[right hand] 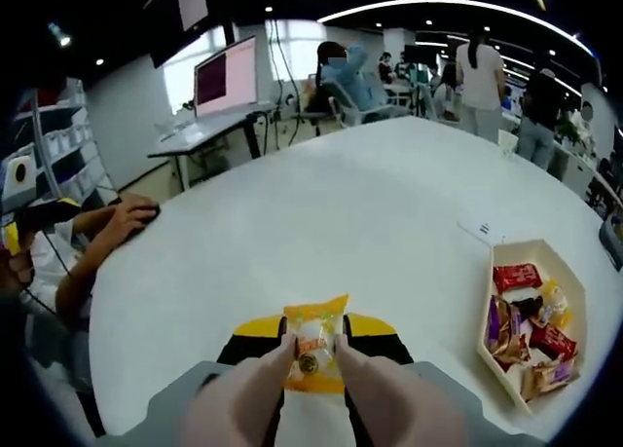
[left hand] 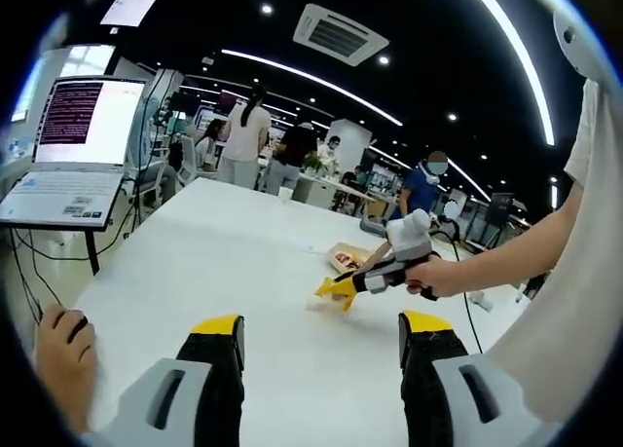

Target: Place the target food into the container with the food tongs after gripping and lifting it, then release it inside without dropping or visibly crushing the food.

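The right gripper [right hand: 310, 342] has its tongs [right hand: 375, 389] clamped on an orange snack packet [right hand: 311, 345], lifted above the table [right hand: 321, 213] for carrying to the tray [right hand: 582, 301] at right. The left gripper [left hand: 319, 345] waits with jaws apart.

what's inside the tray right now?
The tray holds a pile of wrapped snacks, red, purple and yellow. What lies beneath the top ones is covered. The orange packet is outside it, clamped in the right tool.

Glossy snack wrapper [right hand: 313, 352] (crinkled plastic), matt table [right hand: 370, 223]
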### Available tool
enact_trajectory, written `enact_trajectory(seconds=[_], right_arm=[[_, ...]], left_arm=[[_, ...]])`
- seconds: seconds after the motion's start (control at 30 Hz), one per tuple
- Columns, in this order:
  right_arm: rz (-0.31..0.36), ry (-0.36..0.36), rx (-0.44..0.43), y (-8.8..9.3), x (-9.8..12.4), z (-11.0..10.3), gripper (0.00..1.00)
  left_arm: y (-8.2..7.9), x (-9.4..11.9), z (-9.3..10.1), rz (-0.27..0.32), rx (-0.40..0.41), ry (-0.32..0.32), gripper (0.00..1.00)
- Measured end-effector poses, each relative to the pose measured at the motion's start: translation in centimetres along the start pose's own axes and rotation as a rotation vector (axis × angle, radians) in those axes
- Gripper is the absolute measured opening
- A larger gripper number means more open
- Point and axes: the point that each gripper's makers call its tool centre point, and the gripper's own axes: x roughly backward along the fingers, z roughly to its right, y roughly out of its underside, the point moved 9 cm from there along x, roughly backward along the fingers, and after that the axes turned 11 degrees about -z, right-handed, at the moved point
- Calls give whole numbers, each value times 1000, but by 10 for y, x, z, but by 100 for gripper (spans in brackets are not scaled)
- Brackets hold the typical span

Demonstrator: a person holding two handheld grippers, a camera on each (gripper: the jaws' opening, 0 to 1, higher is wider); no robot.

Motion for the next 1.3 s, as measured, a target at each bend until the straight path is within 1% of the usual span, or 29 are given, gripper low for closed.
enact_trajectory(seconds=[0.43, 0.83, 1.3], right_arm=[[30, -6, -6, -5, 9, -1, 22], [63, -3, -5, -13, 19, -2, 22], [72, 4, -4, -15, 23, -6, 22]], left_arm=[[0, -3, 3, -7, -10, 14, 63], [2, 1, 2, -2, -7, 10, 63], [0, 2, 0, -1, -11, 15, 63]])
